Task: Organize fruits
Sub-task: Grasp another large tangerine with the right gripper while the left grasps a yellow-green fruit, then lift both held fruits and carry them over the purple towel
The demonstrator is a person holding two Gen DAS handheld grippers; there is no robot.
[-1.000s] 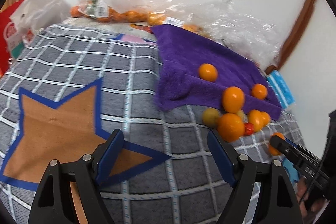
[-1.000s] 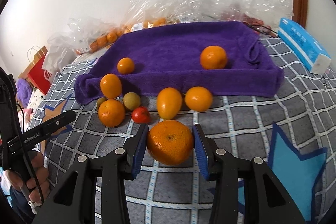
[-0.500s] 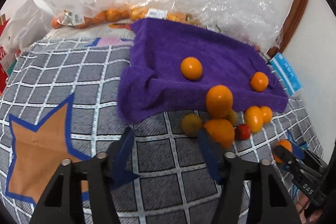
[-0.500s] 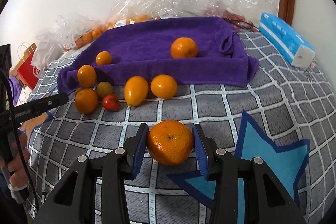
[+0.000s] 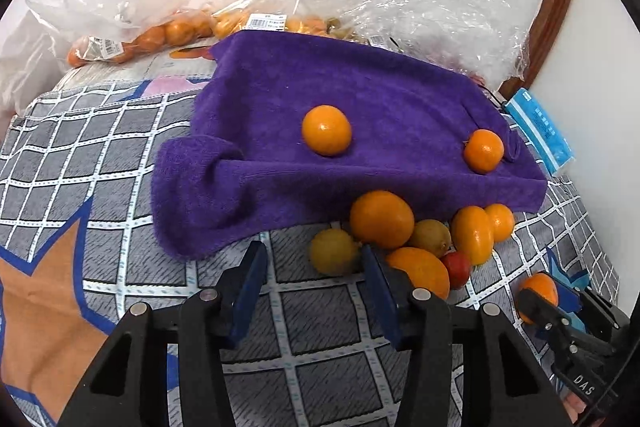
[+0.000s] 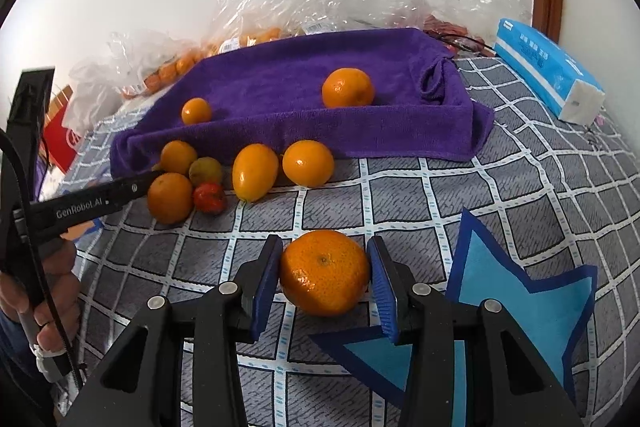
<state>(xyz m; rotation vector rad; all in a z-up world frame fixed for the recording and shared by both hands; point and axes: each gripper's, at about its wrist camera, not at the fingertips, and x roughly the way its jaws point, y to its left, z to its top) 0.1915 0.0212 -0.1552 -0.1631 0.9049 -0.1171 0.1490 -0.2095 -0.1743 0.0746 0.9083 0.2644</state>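
A purple towel (image 5: 360, 99) (image 6: 320, 83) lies on the checked cloth with two oranges on it (image 5: 326, 131) (image 5: 483, 151). A cluster of fruit sits at its front edge: oranges (image 5: 382, 219), a yellowish fruit (image 5: 332, 251) and a small red fruit (image 5: 458, 269). My left gripper (image 5: 314, 287) is open and empty, just in front of the yellowish fruit. My right gripper (image 6: 324, 279) is shut on a large mandarin (image 6: 324, 273), away from the cluster; it also shows in the left wrist view (image 5: 540, 291).
Clear plastic bags with more oranges (image 5: 152, 35) lie behind the towel by the wall. A blue tissue pack (image 6: 548, 71) lies at the right. A red bag (image 6: 60, 143) stands at the far left. The cloth has orange (image 5: 36, 307) and blue (image 6: 516, 291) star patches.
My left gripper has moved right and forward towards the fruit cluster. My right gripper has carried the mandarin back from the cluster, towards the blue star.
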